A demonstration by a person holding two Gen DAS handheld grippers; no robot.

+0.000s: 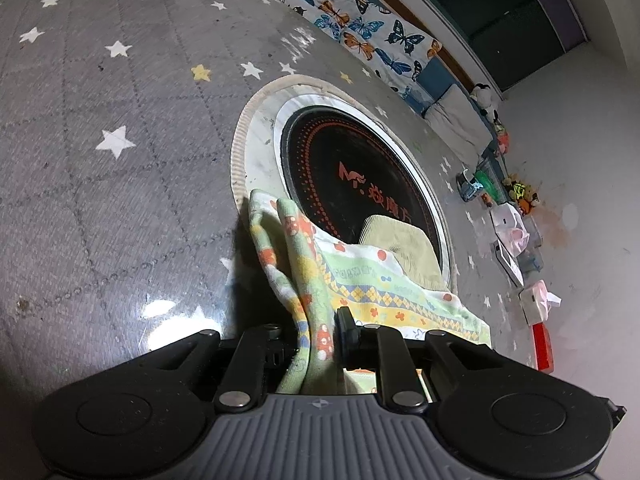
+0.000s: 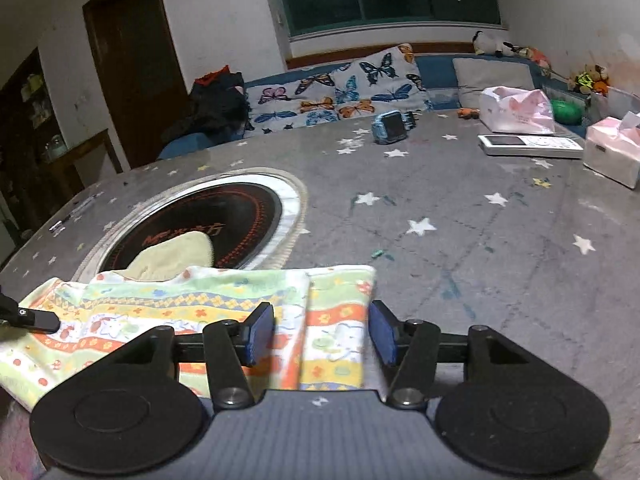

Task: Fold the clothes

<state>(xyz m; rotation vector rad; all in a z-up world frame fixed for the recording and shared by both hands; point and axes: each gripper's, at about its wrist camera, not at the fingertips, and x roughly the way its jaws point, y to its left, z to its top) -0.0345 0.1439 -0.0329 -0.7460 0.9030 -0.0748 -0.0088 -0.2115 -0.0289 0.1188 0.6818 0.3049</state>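
A small patterned garment (image 2: 192,308) with green, yellow and orange bands lies flat on the grey star-print table (image 2: 460,232). Its pale yellow ribbed part (image 2: 180,252) rests over the black round cooktop (image 2: 208,216). In the left wrist view my left gripper (image 1: 320,340) is shut on a bunched fold of the garment (image 1: 304,280), lifting that edge into a ridge. My right gripper (image 2: 322,332) stands open at the garment's near right corner, with the cloth lying between its blue pads (image 2: 260,330) and untouched by them. A left finger (image 2: 34,318) shows at the far left edge.
At the table's far right stand a pink tissue box (image 2: 612,152), a white flat device (image 2: 528,146), a plastic bag (image 2: 516,110) and a small blue object (image 2: 390,126). A pen (image 2: 76,212) lies at the far left. A sofa with a butterfly blanket (image 2: 340,96) runs behind the table.
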